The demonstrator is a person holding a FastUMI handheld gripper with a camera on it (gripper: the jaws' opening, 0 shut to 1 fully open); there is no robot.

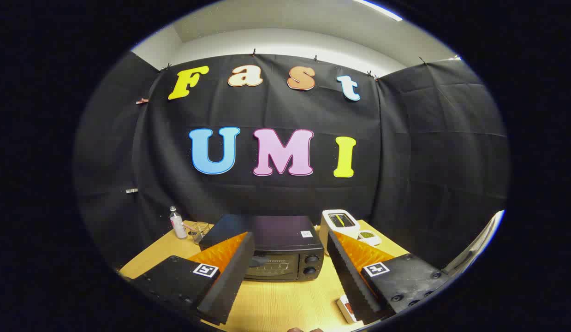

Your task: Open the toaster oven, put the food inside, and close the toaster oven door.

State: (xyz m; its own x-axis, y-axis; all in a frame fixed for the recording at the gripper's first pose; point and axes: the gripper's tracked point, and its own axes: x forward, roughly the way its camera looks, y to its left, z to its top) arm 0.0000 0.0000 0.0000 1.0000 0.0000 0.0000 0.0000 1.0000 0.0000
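At the time of inspection the gripper [285, 272] was held above a light wooden table [285, 304], its two black fingers [232, 276] spread wide apart with nothing between them but open air and the view of the table beyond. Neither finger was in contact with any object. The toaster oven [271, 249], a black unit with a dark flat top, stood on the table just ahead of the fingers and centred in the gap between them; its glass door [271, 268] was shut, and two round knobs [309, 264] were stacked one above the other at the door's right side. A small white sticker [306, 234] sat on the oven's top near its right front corner. Behind and to the left of the oven stood a small clear bottle [177, 223] with a pale cap, and just beside it a clear glass container [200, 229]; contents of either could not be made out. To the right of the oven, beyond the right finger, stood a white boxlike appliance [340, 222] with a dark top panel, and next to it a small white dish [369, 237] holding something green. Near the right finger's tip, a small white-edged object with a reddish face [346, 308] lay on the table, partly hidden; its identity could not be determined.
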